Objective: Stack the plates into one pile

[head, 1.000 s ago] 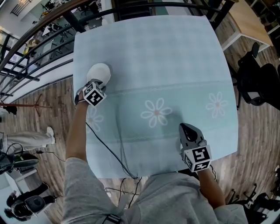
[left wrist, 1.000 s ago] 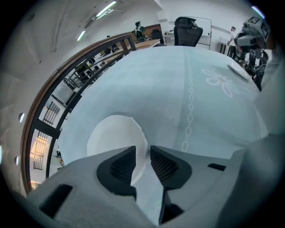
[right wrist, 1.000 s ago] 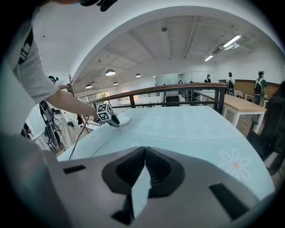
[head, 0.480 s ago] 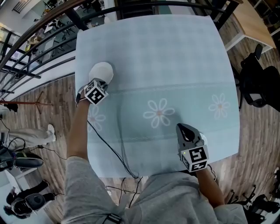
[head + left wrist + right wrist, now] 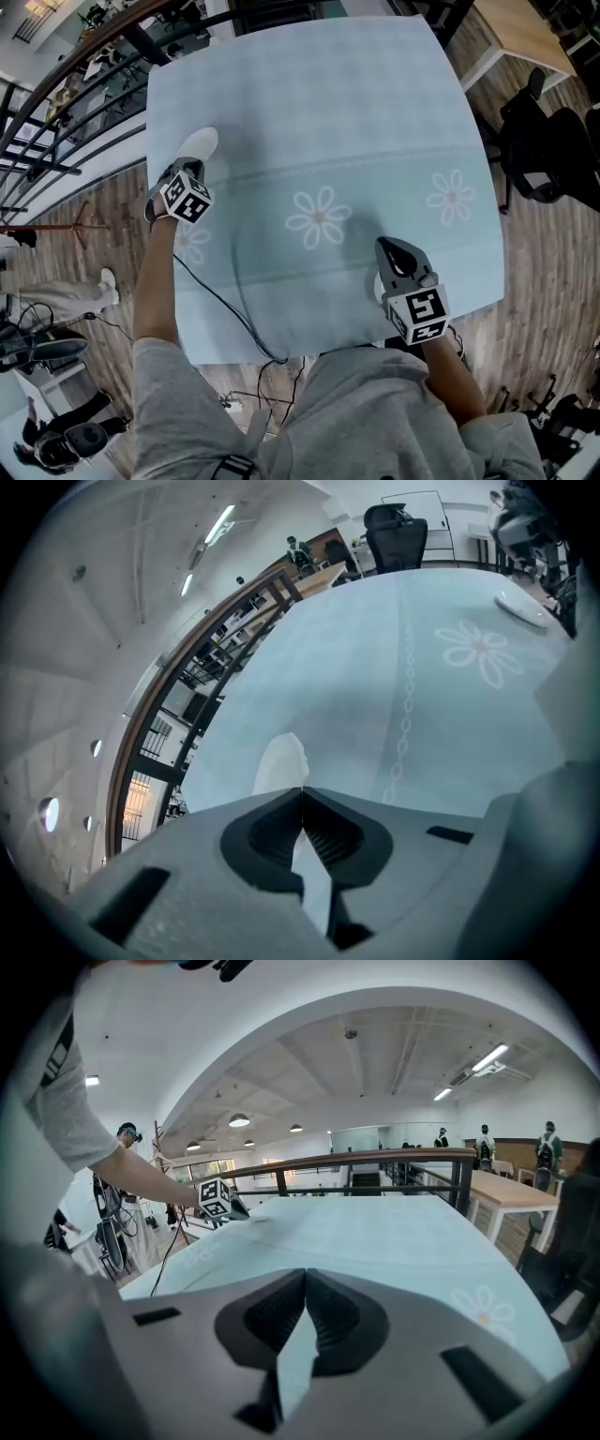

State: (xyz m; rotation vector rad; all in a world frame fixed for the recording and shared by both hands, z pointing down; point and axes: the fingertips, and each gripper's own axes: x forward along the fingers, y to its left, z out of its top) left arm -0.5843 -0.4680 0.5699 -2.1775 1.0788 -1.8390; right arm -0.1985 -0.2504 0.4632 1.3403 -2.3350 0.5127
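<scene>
A white plate (image 5: 197,144) sits at the left edge of the pale blue flowered tablecloth (image 5: 319,112). My left gripper (image 5: 187,169) has just been closing and is now shut on the plate's near rim. The plate (image 5: 279,761) sticks out beyond the tips of that gripper (image 5: 302,789), tilted off the cloth. A second white plate (image 5: 521,607) lies flat past the middle flower, close to my right gripper; in the head view that gripper's body hides it. My right gripper (image 5: 395,249) hovers near the table's front edge. Its jaws (image 5: 303,1274) meet with nothing seen between them.
A black cable (image 5: 220,309) runs from the left gripper over the front table edge. A dark railing (image 5: 84,56) runs along the far left. Office chairs (image 5: 544,141) and a wooden table (image 5: 525,37) stand to the right. People stand beyond the railing (image 5: 485,1143).
The left jaws have closed on the plate's rim and lifted it, so the plate now looks tilted and narrower. The right gripper stays near the front edge.
</scene>
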